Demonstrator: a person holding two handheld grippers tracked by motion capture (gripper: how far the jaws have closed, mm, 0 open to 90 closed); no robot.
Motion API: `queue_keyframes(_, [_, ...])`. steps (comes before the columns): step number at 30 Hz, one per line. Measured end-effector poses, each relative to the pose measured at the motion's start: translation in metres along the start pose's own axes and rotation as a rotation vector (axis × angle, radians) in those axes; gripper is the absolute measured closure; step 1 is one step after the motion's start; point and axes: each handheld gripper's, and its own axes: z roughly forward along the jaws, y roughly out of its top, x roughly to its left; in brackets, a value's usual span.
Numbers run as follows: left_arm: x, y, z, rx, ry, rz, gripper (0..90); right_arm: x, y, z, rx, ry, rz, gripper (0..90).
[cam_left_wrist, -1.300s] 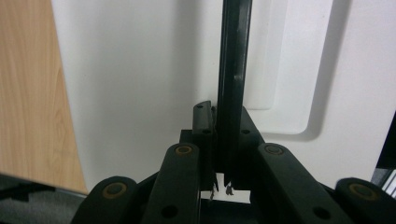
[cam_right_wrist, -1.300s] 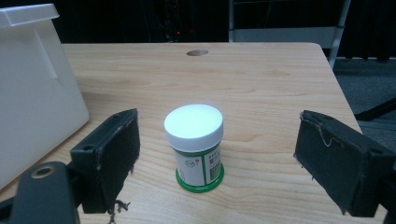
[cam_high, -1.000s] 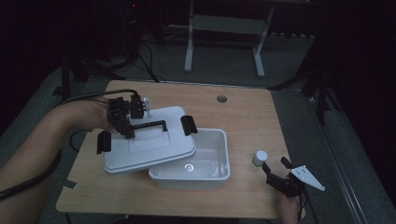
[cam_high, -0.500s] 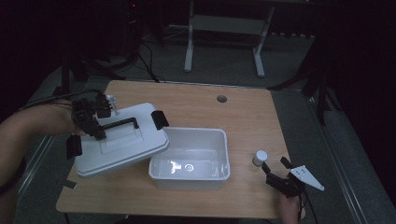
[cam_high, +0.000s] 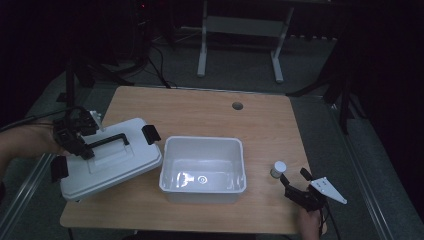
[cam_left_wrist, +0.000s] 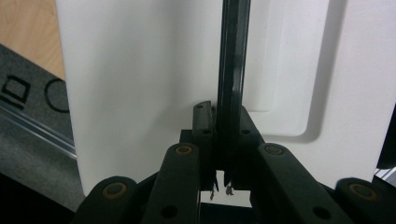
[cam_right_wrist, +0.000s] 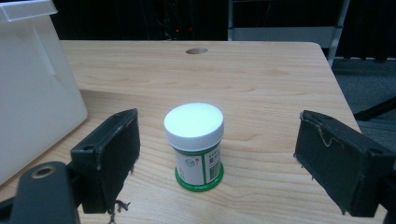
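Note:
A white box lid (cam_high: 112, 165) with black end clips hangs at a tilt over the table's left part, left of the open white bin (cam_high: 202, 140). My left gripper (cam_high: 82, 147) is shut on the lid's black handle (cam_high: 107, 142). In the left gripper view the handle (cam_left_wrist: 232, 70) runs upright between the closed jaws, with the lid (cam_left_wrist: 140, 93) behind it. My right gripper (cam_high: 294, 176) rests at the front right, open. A small white-capped jar (cam_right_wrist: 194, 144) with a green base stands on the table just ahead of its wide-apart jaws. In the high view the jar (cam_high: 278, 169) is right of the bin.
The wooden table (cam_high: 200, 110) has a round cable hole (cam_high: 237, 106) at the back. The bin's white wall (cam_right_wrist: 32, 84) stands to the left in the right gripper view. The lid's outer corner overhangs the table's left edge. A metal stand (cam_high: 240, 25) is on the floor behind.
My left gripper has carried the lid off the bin to the left and a little lower; the bin now stands uncovered. The right gripper and the jar have not moved.

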Motion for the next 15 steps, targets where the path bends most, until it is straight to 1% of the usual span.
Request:
queue_keyframes(1, [0.001,-0.002,0.002,0.001,0.006,-0.009,83.4,0.0,0.0,0.0,0.0,0.0,-0.001,13.7])
queue_keyframes(2, [0.003,-0.005,0.004,0.008,0.001,-0.016,83.4,0.0,0.0,0.0,0.002,0.0,-0.001,13.7])
queue_keyframes(5, [0.008,-0.01,0.011,0.01,0.007,-0.041,83.4,0.0,0.0,0.0,0.001,0.0,-0.003,13.7])
queue_keyframes(7, [0.011,-0.012,0.017,0.001,0.037,-0.051,83.4,0.0,0.0,0.0,0.0,0.0,-0.002,13.7])
queue_keyframes(8, [0.012,-0.013,0.021,-0.007,0.035,-0.054,83.4,0.0,0.0,0.0,0.0,0.0,-0.002,13.7])
queue_keyframes(10, [0.015,-0.014,0.029,-0.028,0.052,-0.071,83.4,0.0,0.0,0.0,0.0,0.001,-0.002,13.7])
queue_keyframes(11, [0.017,-0.014,0.034,-0.029,0.039,-0.073,83.4,0.0,0.0,0.0,0.0,0.001,-0.002,13.7])
queue_keyframes(13, [0.019,-0.013,0.044,-0.025,0.031,-0.083,83.4,0.0,0.0,0.0,0.0,0.001,-0.003,13.7])
queue_keyframes(14, [0.019,-0.012,0.048,-0.016,0.023,-0.075,83.4,0.0,0.0,0.0,0.001,0.001,-0.003,13.7])
queue_keyframes(15, [0.02,-0.011,0.053,-0.015,0.028,-0.079,83.4,0.0,0.0,0.0,0.001,0.001,-0.004,13.7])
